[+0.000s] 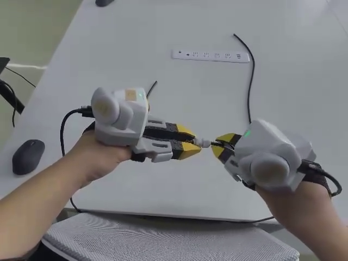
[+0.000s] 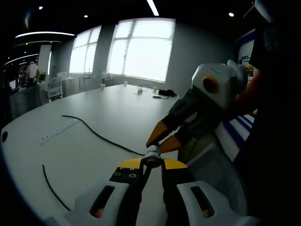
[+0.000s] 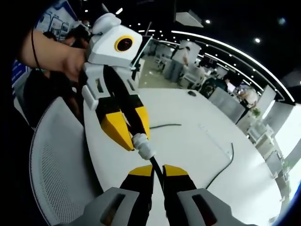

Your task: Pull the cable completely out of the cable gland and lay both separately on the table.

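Here, at lower centre, the left gripper (image 1: 196,147) and right gripper (image 1: 219,148) pointed tip to tip. The left clenched the cable gland (image 1: 205,143); the right pinched the cable (image 3: 157,172).

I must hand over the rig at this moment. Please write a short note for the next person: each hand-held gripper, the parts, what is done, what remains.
The left hand-held gripper is shut on the white cable gland.
The right hand-held gripper is shut on the black cable, close to the gland.
Both parts are held in the air over the white table, the jaws tip to tip.
Done: both are grasped.
Left: the cable is not yet out of the gland. Pull them apart, then lay each separately on the table.
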Demonstrator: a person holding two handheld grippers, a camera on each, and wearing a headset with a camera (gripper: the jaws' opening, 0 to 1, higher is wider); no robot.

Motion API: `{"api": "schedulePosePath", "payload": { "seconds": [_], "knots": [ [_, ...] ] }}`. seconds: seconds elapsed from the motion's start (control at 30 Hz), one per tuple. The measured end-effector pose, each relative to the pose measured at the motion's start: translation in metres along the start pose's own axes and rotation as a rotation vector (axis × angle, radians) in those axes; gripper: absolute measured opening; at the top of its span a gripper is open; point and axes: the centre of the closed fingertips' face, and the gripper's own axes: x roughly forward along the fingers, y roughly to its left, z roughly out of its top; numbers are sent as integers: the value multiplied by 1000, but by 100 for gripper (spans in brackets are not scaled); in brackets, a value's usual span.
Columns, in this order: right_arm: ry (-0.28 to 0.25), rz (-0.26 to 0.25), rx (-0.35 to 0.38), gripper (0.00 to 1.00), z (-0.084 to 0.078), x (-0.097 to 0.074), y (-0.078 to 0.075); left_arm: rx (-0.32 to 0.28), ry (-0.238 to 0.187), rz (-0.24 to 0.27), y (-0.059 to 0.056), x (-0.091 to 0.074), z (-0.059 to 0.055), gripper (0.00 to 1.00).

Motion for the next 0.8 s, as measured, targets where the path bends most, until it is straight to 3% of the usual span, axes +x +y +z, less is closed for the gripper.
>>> {"api": "schedulePosePath", "payload": {
  "seconds": [0.4, 0.8],
  "knots": [
    [18, -19, 162, 1, -16, 0, -13, 9, -7, 8, 3, 0, 2, 15],
    [62, -61, 313, 0, -53, 3, -30, 0, -23, 6, 3, -1, 5, 15]
  ]
}}
